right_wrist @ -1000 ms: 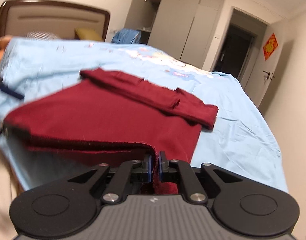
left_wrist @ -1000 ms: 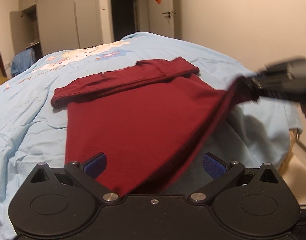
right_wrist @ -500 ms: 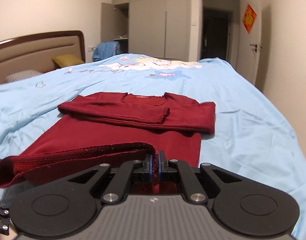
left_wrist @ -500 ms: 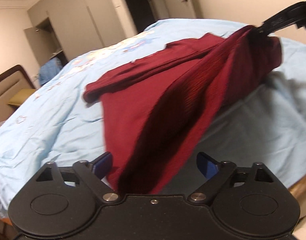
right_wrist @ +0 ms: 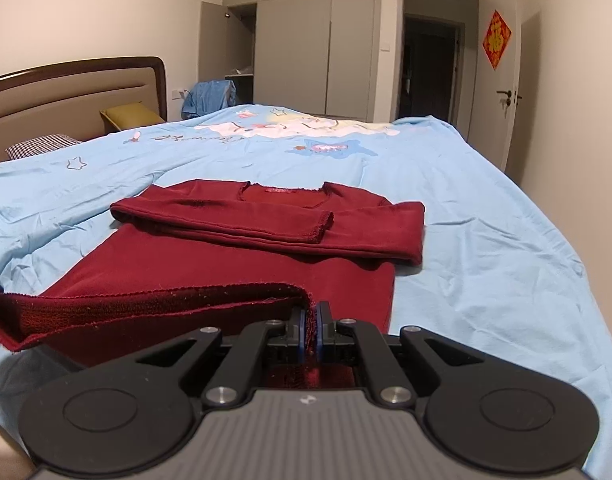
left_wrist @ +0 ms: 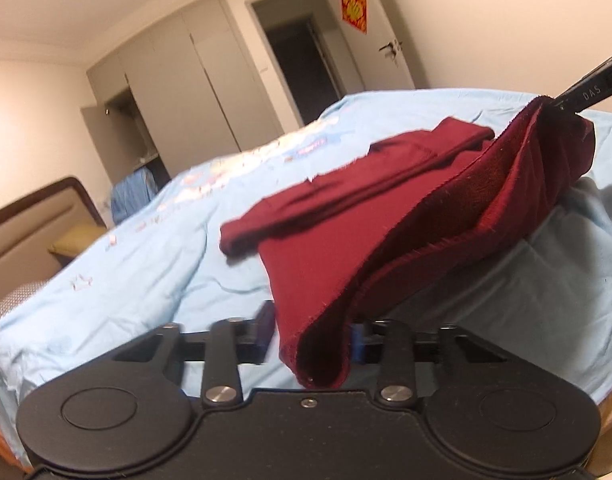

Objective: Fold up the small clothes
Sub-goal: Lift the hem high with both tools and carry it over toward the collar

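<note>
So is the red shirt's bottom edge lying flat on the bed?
No, the right tool pinches the hem of the red shirt and holds it up off the blue bedsheet.

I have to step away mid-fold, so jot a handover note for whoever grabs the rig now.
Right claw: shut on the shirt hem corner.
Left claw: pads close around the other hem corner; a gap shows on one side, so its grip is unclear.
Shirt: on the blue bed cover, collar far, both sleeves already folded across the chest; hem lifted off the bed.
Left: carry the hem up to the sleeves, lay it flat, let go.
</note>
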`<state>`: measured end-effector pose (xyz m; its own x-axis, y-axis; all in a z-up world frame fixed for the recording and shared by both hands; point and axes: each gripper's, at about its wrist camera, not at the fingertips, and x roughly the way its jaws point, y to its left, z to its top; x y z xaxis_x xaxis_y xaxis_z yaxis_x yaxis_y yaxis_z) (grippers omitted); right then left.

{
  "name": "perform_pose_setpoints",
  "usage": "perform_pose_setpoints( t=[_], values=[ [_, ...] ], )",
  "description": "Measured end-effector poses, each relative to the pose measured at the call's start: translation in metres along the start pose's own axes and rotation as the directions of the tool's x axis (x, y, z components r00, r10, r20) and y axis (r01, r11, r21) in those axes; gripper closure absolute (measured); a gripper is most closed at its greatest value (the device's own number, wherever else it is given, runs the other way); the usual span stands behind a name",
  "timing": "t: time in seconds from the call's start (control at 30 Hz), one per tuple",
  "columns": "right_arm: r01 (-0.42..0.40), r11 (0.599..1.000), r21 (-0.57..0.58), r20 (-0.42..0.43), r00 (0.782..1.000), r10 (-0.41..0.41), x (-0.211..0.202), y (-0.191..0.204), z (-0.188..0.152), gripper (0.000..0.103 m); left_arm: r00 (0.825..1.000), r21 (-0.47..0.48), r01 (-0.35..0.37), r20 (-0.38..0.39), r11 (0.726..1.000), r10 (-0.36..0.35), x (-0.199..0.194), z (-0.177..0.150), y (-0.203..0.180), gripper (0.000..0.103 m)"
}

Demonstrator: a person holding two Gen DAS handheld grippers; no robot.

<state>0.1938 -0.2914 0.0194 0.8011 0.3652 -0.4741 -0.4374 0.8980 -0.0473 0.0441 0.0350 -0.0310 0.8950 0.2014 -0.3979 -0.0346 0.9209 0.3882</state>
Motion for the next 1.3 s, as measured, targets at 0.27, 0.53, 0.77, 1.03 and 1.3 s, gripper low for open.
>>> perform_pose_setpoints(
  t=[0.27, 0.53, 0.77, 1.03, 1.3],
  values=[
    [0.088, 0.995, -0.046, 0.074, 0.994, -0.084, -0.030, 0.009, -0.011, 0.097, 0.988, -0.080, -0.036, 0.149, 0.996, 0.048, -0.017, 0.013, 0.008, 0.097],
    [0.203, 0.977, -0.061, 0.304, 0.936, -0.175, -0.081, 0.020, -0.012, 0.098, 0.950, -0.237, -0.018, 0.300, 0.971, 0.091, -0.048, 0.040, 0.027, 0.098],
    [0.253, 0.966, -0.044, 0.478, 0.855, -0.202, -0.133, 0.028, -0.003, 0.098, 0.915, -0.310, 0.049, 0.395, 0.949, 0.082, -0.088, 0.060, 0.046, 0.098],
    [0.231, 0.972, -0.036, 0.561, 0.810, -0.172, -0.182, 0.033, 0.009, 0.098, 0.870, -0.363, 0.140, 0.489, 0.921, 0.060, -0.137, 0.070, 0.073, 0.098],
    [0.206, 0.977, -0.048, 0.617, 0.775, -0.133, -0.210, 0.032, 0.028, 0.098, 0.859, -0.317, 0.210, 0.511, 0.925, -0.020, -0.155, 0.085, 0.086, 0.098]
  ],
)
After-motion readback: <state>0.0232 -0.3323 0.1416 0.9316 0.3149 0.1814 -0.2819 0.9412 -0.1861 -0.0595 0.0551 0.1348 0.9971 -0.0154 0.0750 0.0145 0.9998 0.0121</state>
